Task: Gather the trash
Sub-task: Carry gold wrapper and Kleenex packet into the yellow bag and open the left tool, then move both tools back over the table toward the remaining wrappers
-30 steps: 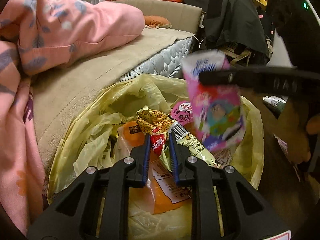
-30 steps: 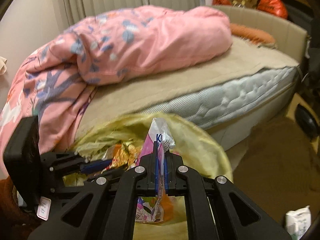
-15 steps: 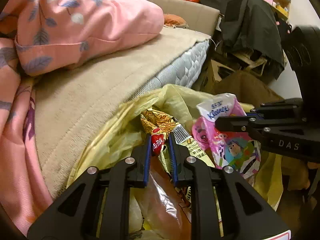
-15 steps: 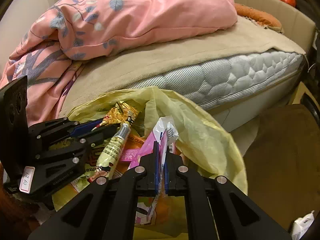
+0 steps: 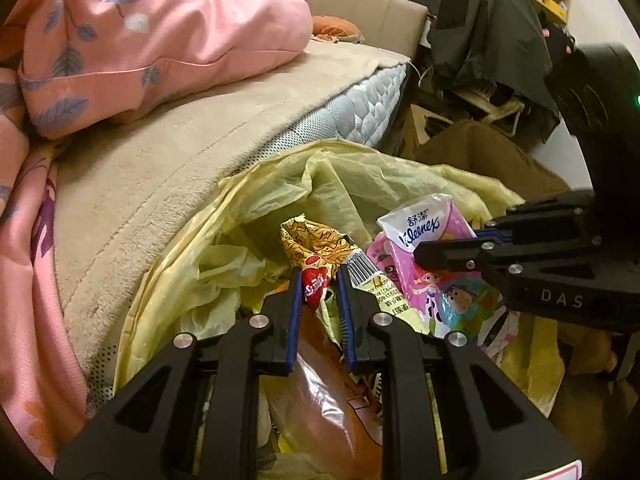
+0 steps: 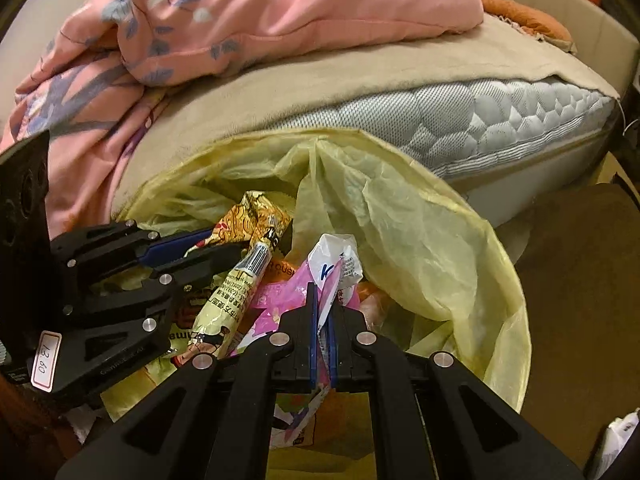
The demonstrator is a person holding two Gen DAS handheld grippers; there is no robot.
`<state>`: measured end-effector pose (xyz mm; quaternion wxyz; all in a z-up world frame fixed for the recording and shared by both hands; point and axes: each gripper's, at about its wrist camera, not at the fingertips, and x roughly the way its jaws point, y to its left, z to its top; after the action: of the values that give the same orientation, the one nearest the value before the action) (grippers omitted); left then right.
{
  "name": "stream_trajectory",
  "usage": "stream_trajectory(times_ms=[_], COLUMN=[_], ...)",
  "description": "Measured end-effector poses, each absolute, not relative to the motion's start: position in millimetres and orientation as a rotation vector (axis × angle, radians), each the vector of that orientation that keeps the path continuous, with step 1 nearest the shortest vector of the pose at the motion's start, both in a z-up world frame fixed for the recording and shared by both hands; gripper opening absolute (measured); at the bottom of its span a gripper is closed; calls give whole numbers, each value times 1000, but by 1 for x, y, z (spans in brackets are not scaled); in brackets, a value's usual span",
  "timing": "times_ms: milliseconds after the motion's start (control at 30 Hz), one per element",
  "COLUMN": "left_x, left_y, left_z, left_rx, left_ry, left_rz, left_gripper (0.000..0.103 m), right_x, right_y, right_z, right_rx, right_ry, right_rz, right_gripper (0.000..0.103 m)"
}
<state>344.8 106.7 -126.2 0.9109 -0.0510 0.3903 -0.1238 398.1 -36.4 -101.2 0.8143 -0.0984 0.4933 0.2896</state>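
Left hand-held gripper [image 5: 318, 280]: angled downward over the mouth of the yellow trash bag [image 5: 360, 176], jaws nearly together and clamped on a crumpled yellow snack wrapper [image 5: 316, 248]; the blue pads [image 5: 295, 312] press the wrapper's red-printed part from both sides.
Right hand-held gripper [image 6: 322, 304]: tilted more steeply down, jaws closed tight on a pink Kleenex tissue pack [image 6: 334, 276]; the pack's white top sticks up past the fingertips and its lower end hangs below the jaws.
Seen from the left wrist: the right hand-held gripper [image 5: 448, 254] comes in from the right edge, lying almost sideways, and pinches the tissue pack [image 5: 436, 264] across its middle, just beside the snack wrapper.
Seen from the right wrist: the left hand-held gripper [image 6: 200, 252] reaches in from the left, its tips on the snack wrapper [image 6: 244, 264] over the bag.
Trash location: both held pieces are over the open bag [image 6: 420, 232], above trash already inside, including an orange package [image 5: 328, 380].
Bag location: standing against the side of the bed, its rim touching the mattress [image 6: 500, 120].
Bed: tan blanket [image 5: 160, 168] over the mattress, a pink leaf-print quilt [image 6: 260, 12] heaped on top.
Background: dark clothing [image 5: 488, 40] draped beyond the bed's foot.
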Motion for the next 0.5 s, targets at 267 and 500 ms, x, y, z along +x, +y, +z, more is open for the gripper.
stream_trajectory(times_ms=[267,500], left_x=[348,332], left_y=[125,123], left_z=[-110,-83], left_rx=[-210,-180], left_ry=[793,737], left_rz=[-245,-222], left_gripper=[35,42], right_x=[399,388], right_y=[-53,-60], right_z=[-87,-75], right_rx=[-143,-163], right_ry=[1009,976], right_rz=[580,563], right_gripper=[6,8])
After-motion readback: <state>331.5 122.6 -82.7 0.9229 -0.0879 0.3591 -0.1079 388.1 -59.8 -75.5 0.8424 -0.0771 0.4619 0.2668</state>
